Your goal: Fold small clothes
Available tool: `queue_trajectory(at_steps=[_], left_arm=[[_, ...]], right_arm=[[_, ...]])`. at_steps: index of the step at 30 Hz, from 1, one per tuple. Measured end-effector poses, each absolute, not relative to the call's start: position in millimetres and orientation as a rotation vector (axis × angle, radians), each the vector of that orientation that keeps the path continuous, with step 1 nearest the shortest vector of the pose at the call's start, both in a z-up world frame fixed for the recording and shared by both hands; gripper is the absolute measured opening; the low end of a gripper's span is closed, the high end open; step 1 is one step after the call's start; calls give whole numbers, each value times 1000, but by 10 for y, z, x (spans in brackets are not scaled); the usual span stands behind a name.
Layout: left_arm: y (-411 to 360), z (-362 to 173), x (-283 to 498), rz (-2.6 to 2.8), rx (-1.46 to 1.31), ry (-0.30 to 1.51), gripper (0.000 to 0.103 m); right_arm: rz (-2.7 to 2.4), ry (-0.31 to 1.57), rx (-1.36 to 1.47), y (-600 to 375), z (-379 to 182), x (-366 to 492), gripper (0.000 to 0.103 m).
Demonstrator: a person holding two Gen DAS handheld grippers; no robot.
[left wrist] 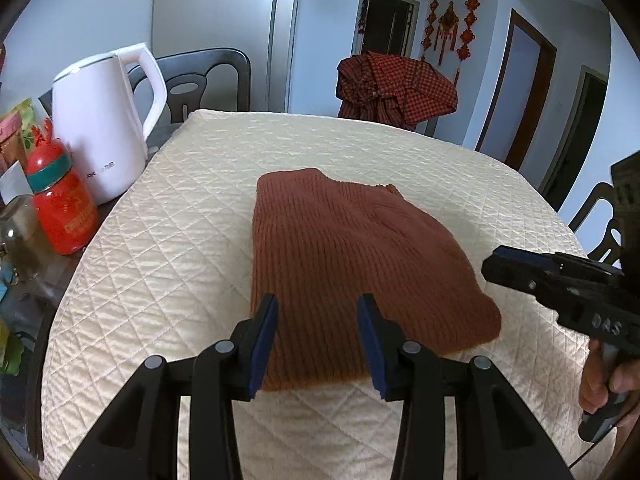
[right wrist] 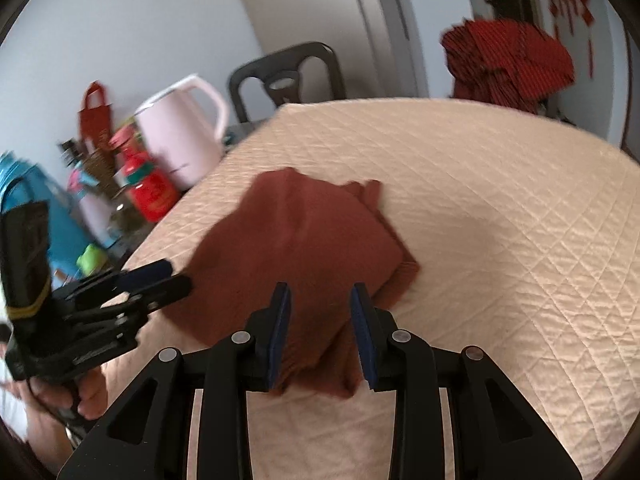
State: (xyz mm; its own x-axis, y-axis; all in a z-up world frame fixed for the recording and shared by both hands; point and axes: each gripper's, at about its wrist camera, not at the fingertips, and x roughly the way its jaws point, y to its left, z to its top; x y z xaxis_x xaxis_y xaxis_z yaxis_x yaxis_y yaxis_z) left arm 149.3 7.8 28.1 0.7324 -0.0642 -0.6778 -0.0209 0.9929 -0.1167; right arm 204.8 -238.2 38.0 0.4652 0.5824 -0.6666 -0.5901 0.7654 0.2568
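A home dining room. A quilted cloth covers the counter; beside it stand a white kettle and a red jar, behind it dark chairs, doorways and red knot ornaments on the wall.

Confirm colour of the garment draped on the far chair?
Red-and-black check garment, draped over the far chair; sharpest in the left wrist view.

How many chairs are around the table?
3 that I can see. One dark chair stands behind the white kettle, one at the far side has a red checked shirt draped over it, and one is at the right edge. More may be hidden.
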Motion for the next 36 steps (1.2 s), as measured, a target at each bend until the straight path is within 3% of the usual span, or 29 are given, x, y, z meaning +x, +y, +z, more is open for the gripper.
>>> queue_trajectory(at_steps=[3, 7, 22, 25, 30, 32, 36], left_arm=[[80, 261, 1444, -15, -120, 750, 44], [77, 128, 1460, -8, -121, 789, 44], [5, 94, 1320, 21, -80, 817, 48], [-7, 109, 1251, 20, -57, 826, 49], [4, 75, 1097, 41, -31, 837, 58], [15, 57, 1041, 52, -21, 841, 58], [41, 24, 964, 68, -6, 848, 63]], right_arm=[[738, 801, -48, -2329, 376, 1949, 31], [735, 842, -77, -2294, 207, 1956, 19], [730, 883, -67, -2429, 160, 1836, 19], [732, 875, -83, -2503, 211, 1719, 23], [705, 866, -126, -2627, 228, 1543, 27], [688, 858, -160, -2646, 208, 1477, 45], [668, 861, -207, -2677, 107, 1389, 47]])
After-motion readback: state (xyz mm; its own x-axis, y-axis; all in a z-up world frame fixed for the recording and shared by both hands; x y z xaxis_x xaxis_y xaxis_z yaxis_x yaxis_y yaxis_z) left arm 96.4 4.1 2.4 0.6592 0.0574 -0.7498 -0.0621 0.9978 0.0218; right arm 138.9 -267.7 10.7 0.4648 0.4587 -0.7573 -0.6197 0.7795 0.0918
